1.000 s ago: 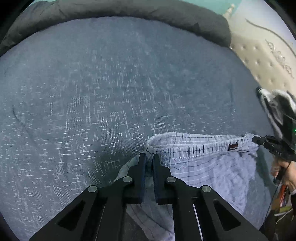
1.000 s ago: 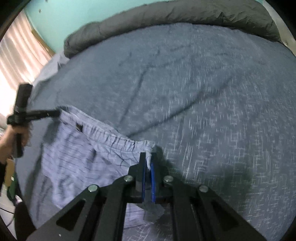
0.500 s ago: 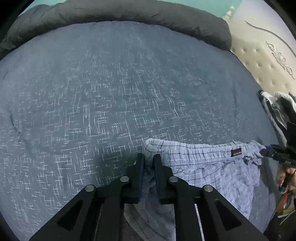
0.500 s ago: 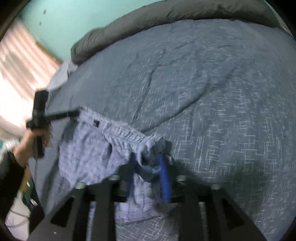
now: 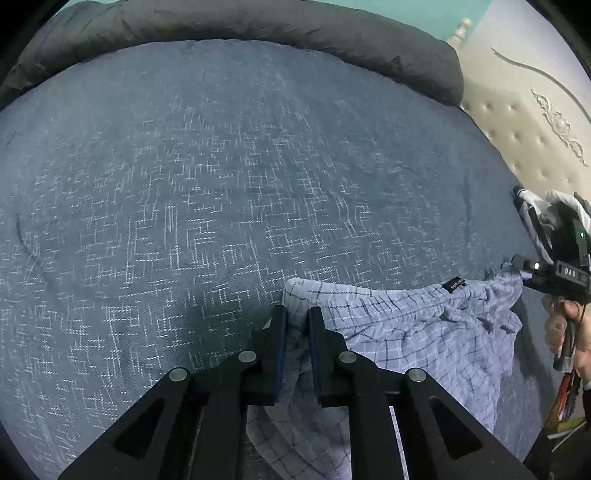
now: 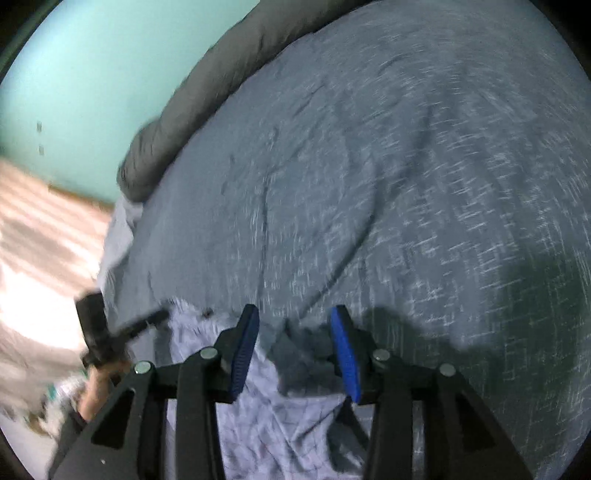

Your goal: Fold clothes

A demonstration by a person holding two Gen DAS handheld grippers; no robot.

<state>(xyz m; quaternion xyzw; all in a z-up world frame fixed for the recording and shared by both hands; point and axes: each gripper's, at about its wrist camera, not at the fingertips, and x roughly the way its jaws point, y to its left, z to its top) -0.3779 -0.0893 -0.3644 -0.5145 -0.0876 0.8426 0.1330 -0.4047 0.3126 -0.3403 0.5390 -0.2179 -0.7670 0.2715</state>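
The checked shorts (image 5: 424,332) lay on the blue bedspread (image 5: 221,184) near its front edge, waistband toward the middle of the bed. The left gripper (image 5: 295,332) pinched one waistband corner. The right gripper (image 6: 293,332) stood spread, its jaws having just been closing slightly, with cloth loose between them. A grey rolled duvet (image 5: 295,29) bounded the far side; other clothes (image 5: 546,214) lay beside the headboard (image 5: 524,129).

The left gripper (image 5: 295,325) points steeply down, its jaws nearly closed and pinching cloth. The right gripper (image 6: 293,332) angles downward with its blue pads (image 6: 345,354) parted, having just narrowed slightly, gripping nothing.
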